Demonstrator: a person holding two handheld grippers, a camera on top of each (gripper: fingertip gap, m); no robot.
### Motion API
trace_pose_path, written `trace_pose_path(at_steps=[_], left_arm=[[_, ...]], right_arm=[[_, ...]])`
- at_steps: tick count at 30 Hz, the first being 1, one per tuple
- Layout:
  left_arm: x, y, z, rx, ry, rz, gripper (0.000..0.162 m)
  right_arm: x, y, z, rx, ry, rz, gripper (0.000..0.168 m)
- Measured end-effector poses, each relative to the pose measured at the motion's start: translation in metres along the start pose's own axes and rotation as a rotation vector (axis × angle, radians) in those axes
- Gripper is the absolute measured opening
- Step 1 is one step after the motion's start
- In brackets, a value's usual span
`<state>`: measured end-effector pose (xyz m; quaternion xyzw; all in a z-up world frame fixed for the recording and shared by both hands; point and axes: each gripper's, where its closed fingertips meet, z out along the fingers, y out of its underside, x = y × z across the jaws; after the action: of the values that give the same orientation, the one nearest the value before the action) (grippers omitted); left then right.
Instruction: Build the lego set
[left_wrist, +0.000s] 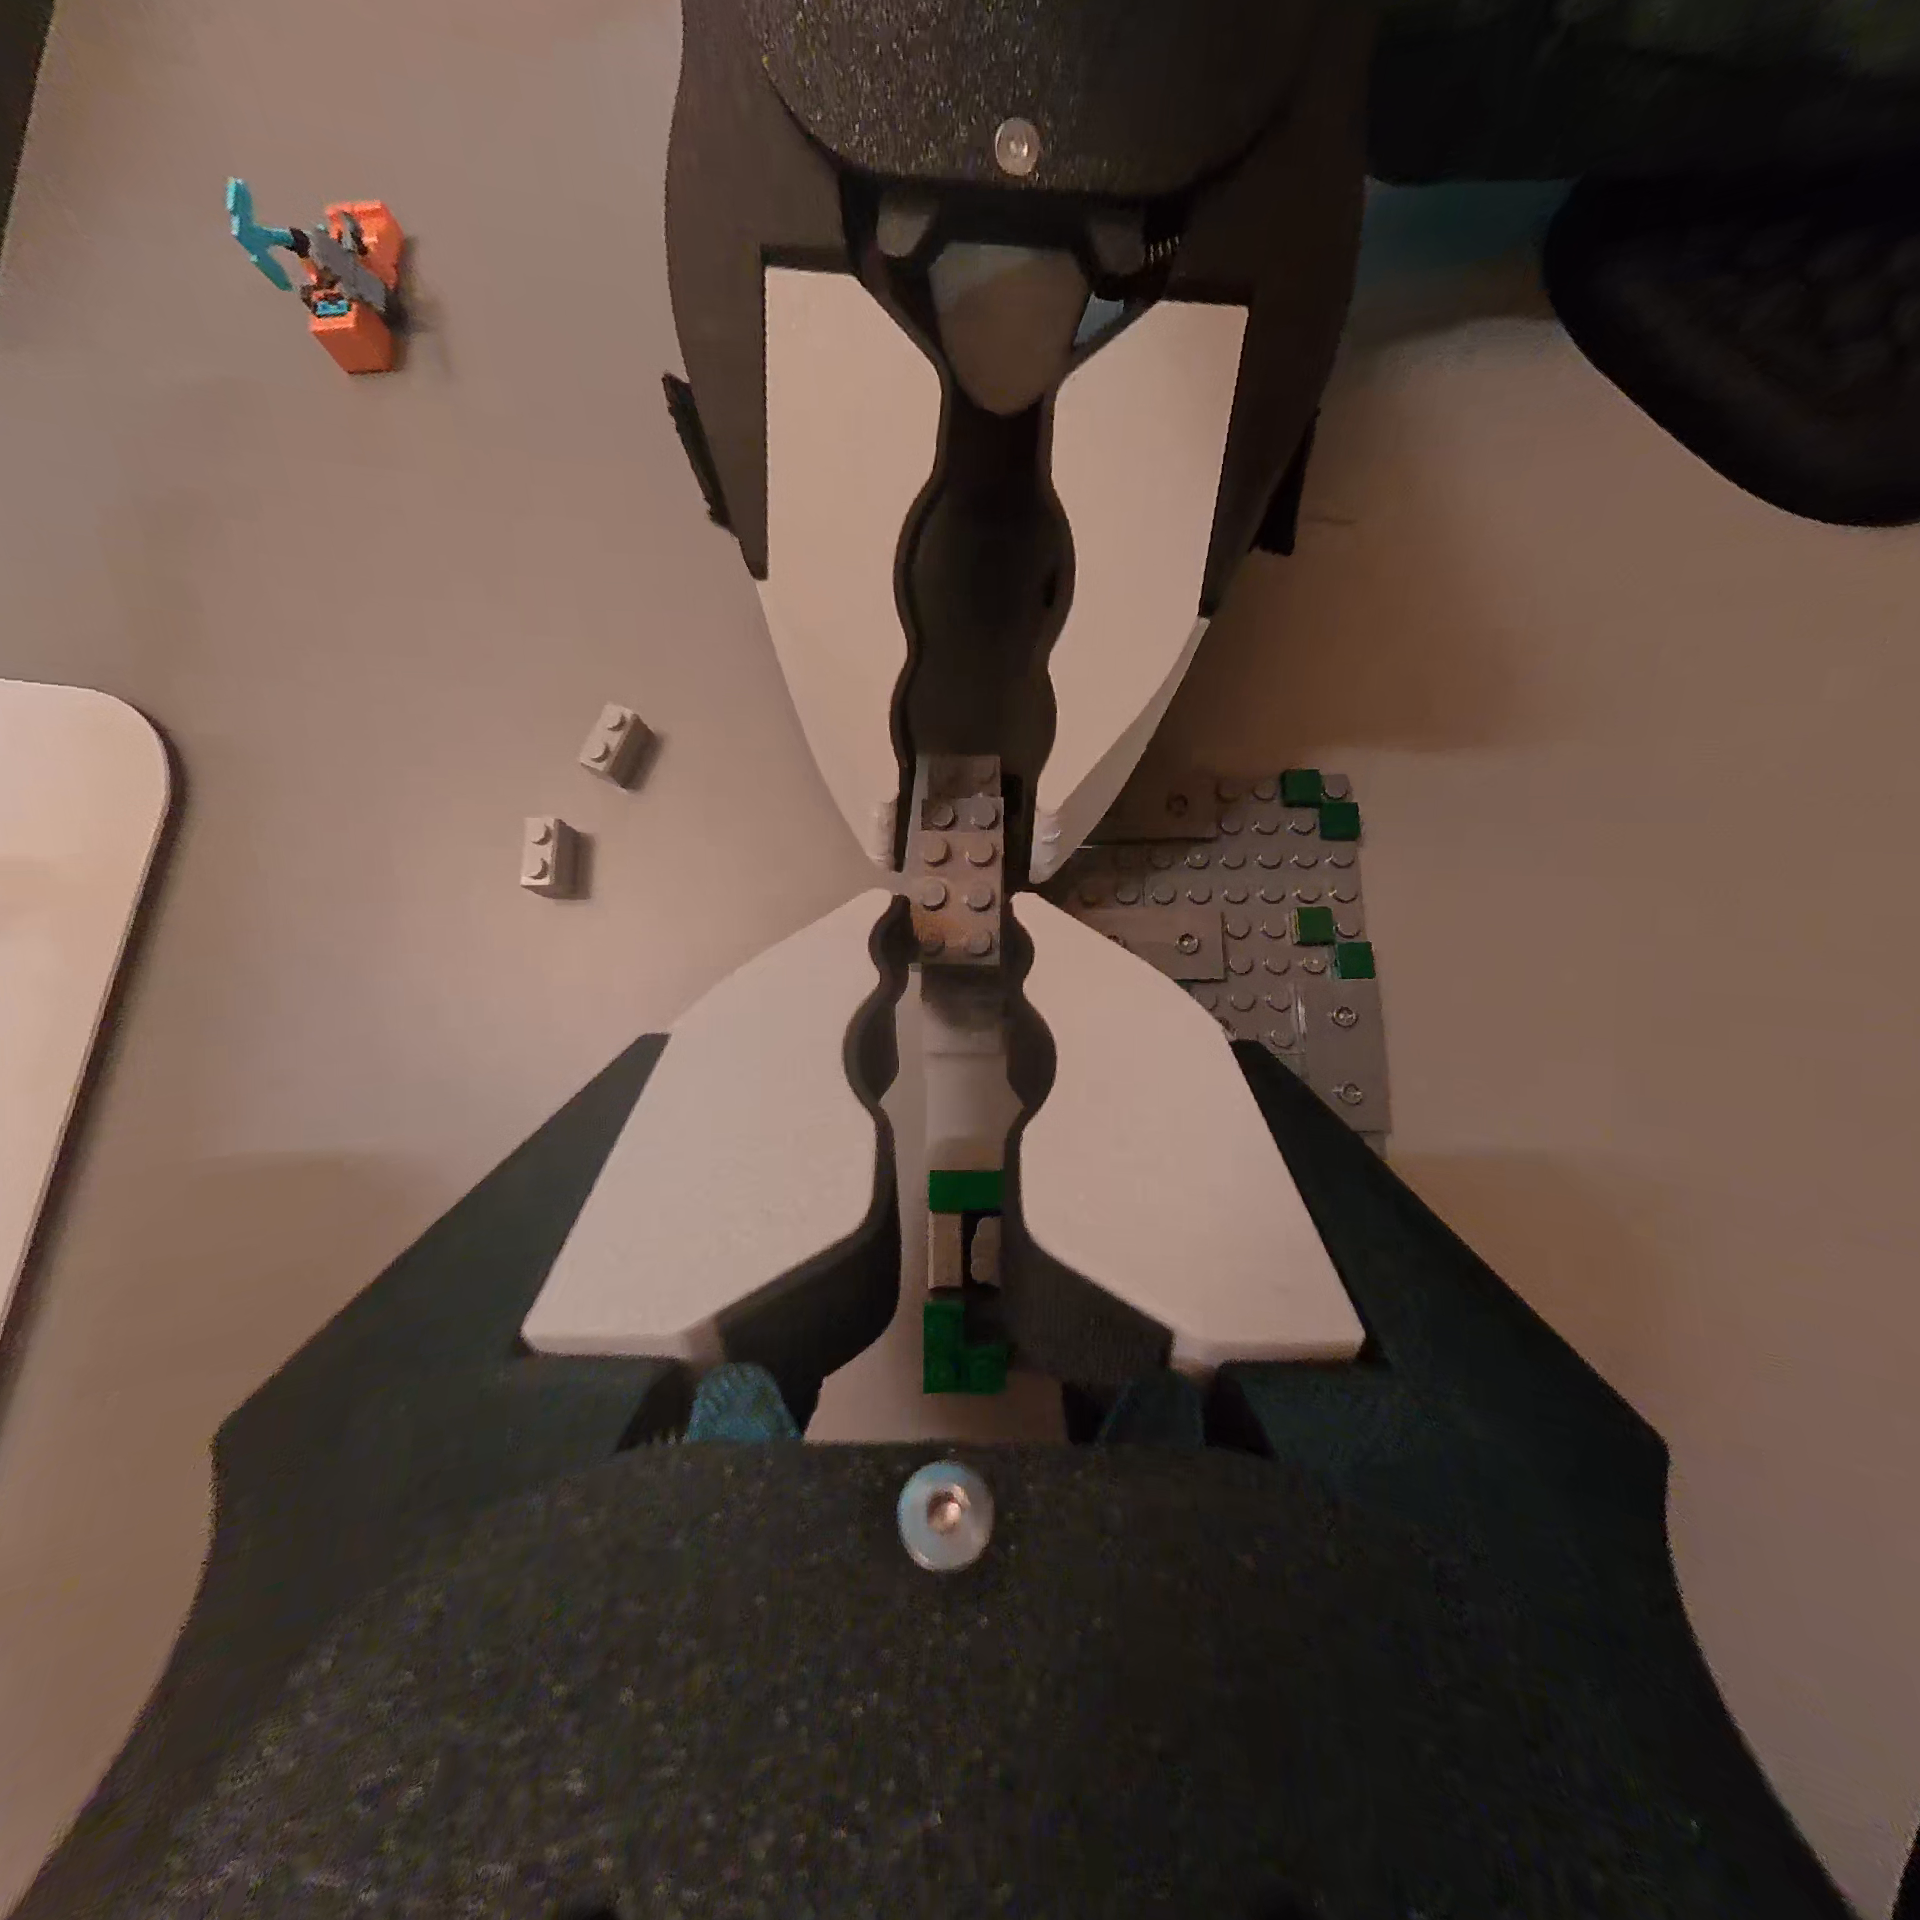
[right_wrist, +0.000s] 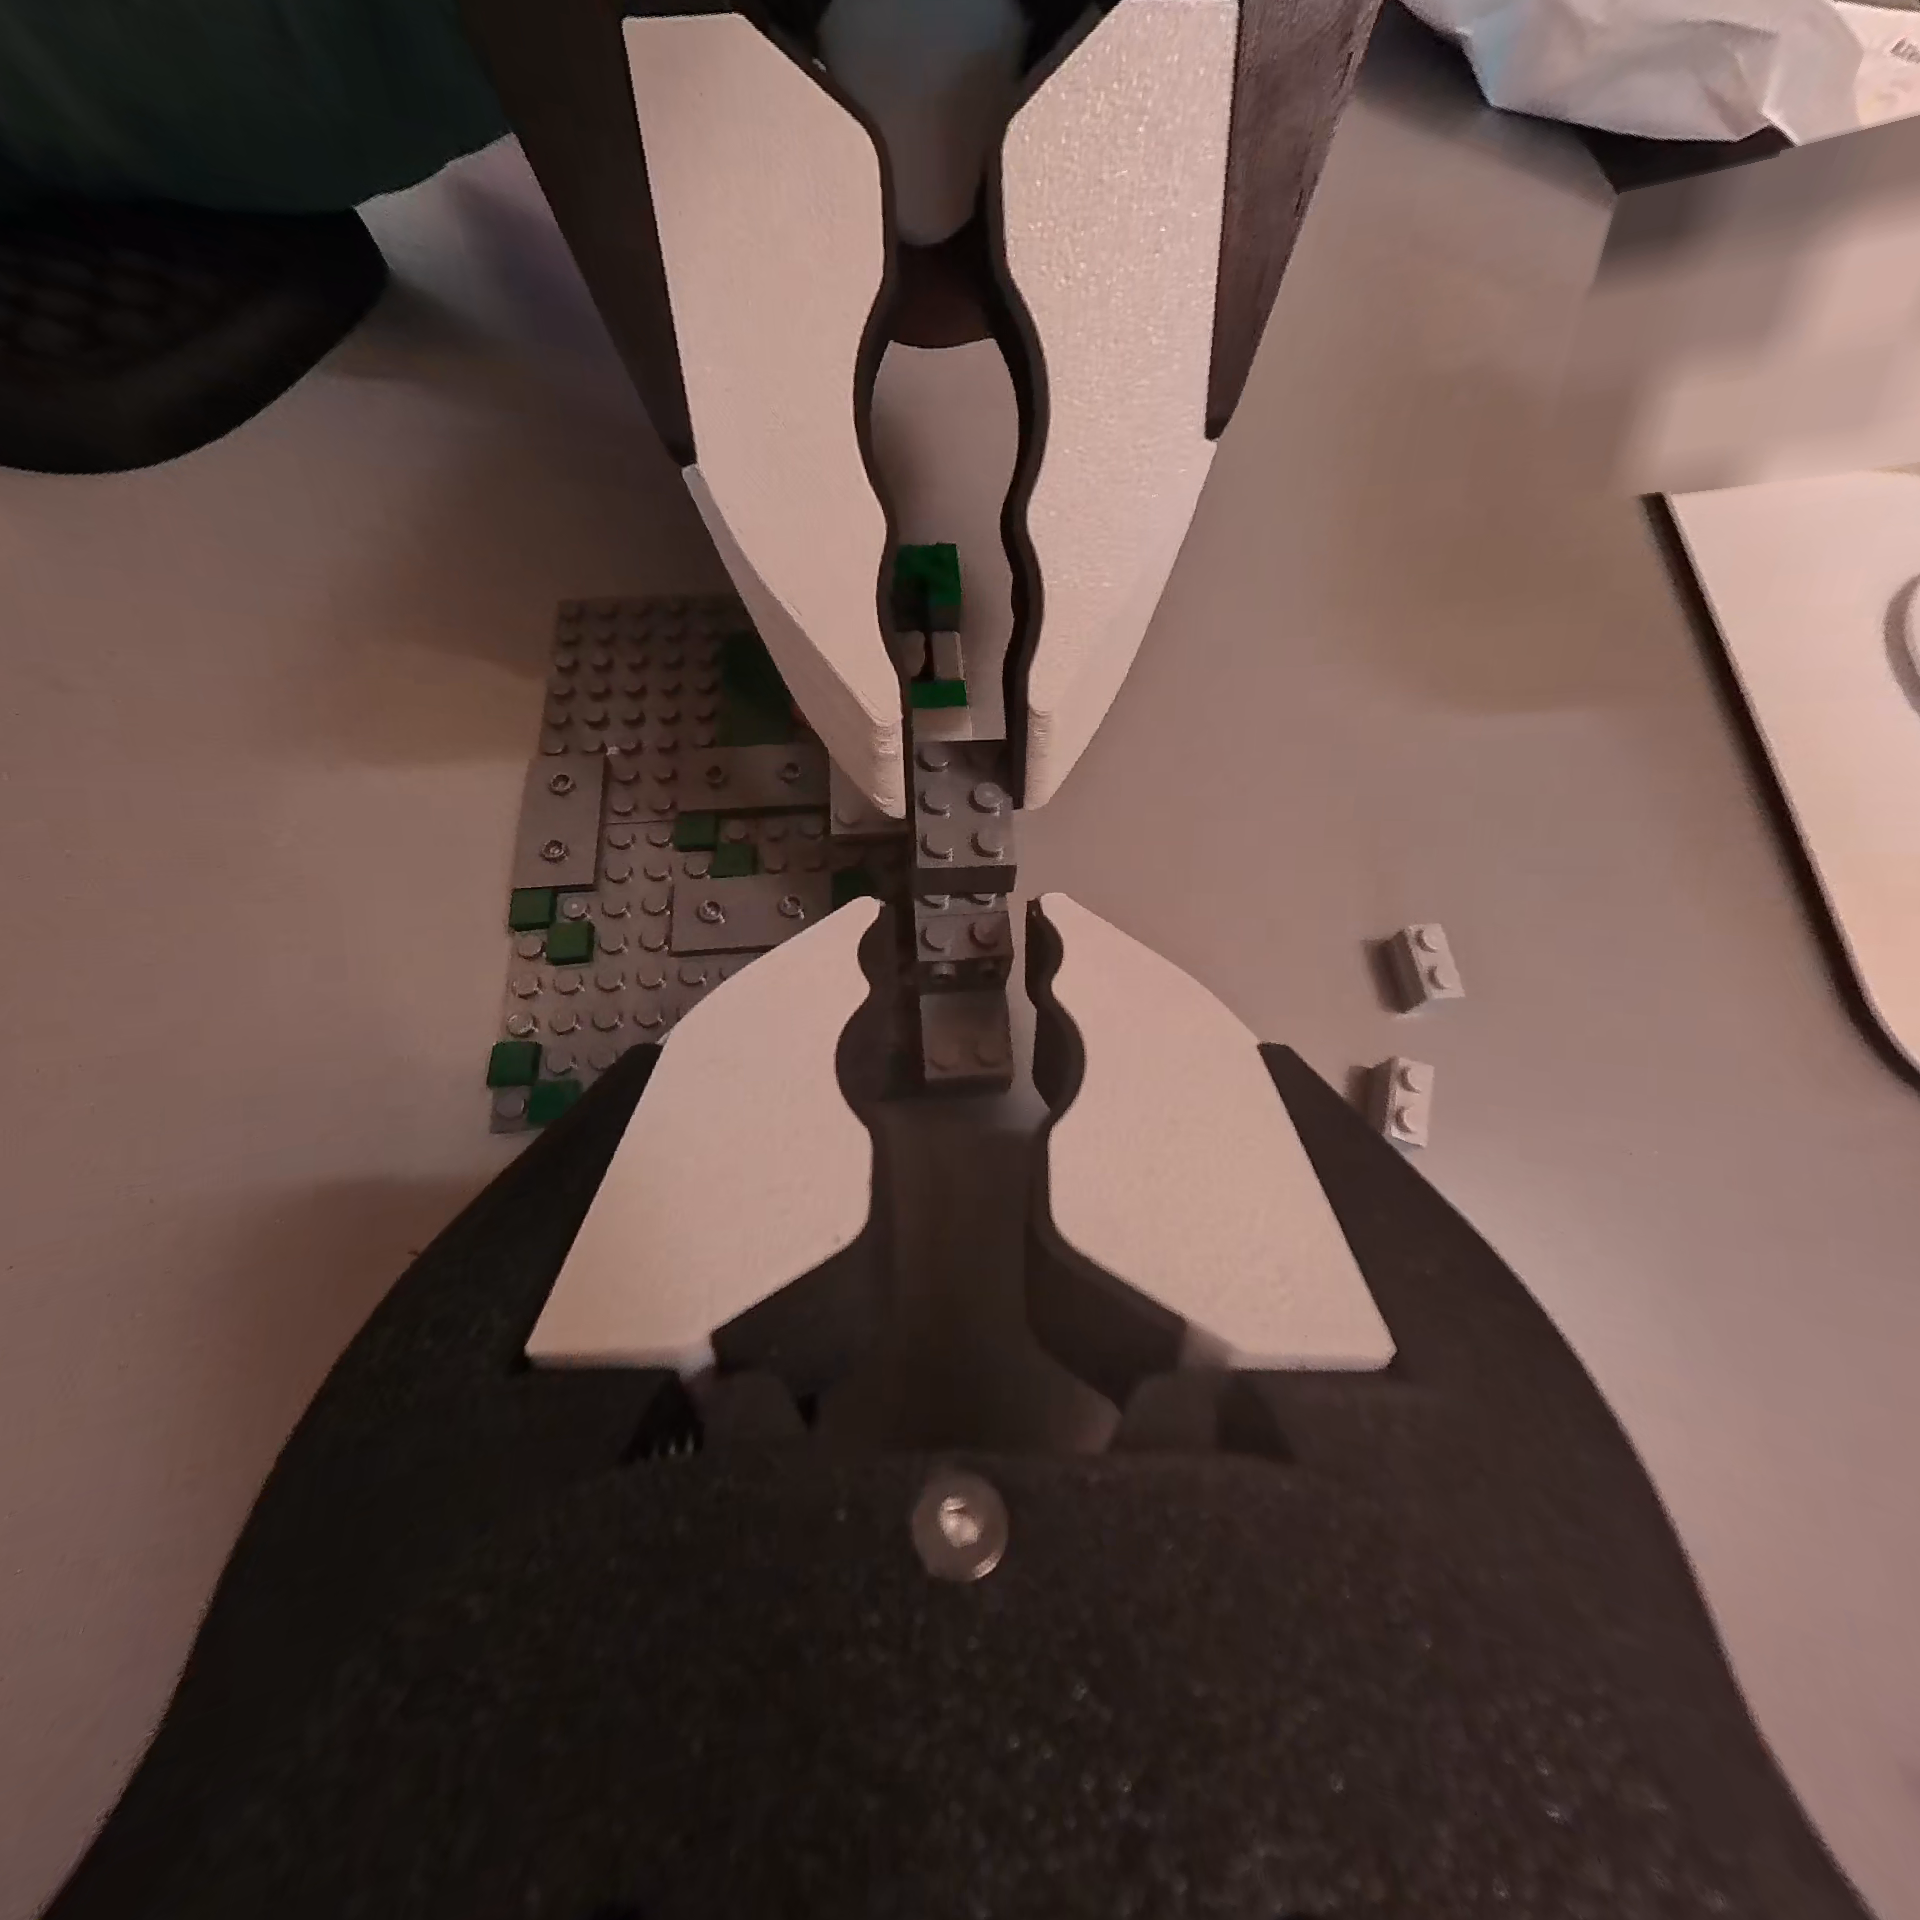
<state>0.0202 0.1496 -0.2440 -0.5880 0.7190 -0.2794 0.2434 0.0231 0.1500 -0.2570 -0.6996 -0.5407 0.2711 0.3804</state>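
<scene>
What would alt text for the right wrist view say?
Two grippers meet tip to tip, both clamped on a grey brick assembly held above a pale table. A grey studded baseplate with green tiles lies left; two small grey bricks lie right.

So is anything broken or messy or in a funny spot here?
Nothing looks broken or spilled. Both tongs, left and right, pinch one long grey brick strip from opposite ends, beside the grey baseplate. Two small grey bricks lie loose on the table, and an orange figure lies apart on its side.
</scene>
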Motion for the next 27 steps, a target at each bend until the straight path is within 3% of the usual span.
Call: trace_pose_path(at_steps=[14, 27], left_arm=[[0.001, 0.006, -0.011, -0.027, -0.016, 0.003, 0.024], [0.005, 0.039, -0.059, 0.087, -0.374, -0.187, 0.022]], right_arm=[[0.001, -0.007, -0.005, 0.04, 0.01, 0.005, 0.024], [0.0, -0.025, 0.001, 0.07, 0.033, -0.016, 0.02]])
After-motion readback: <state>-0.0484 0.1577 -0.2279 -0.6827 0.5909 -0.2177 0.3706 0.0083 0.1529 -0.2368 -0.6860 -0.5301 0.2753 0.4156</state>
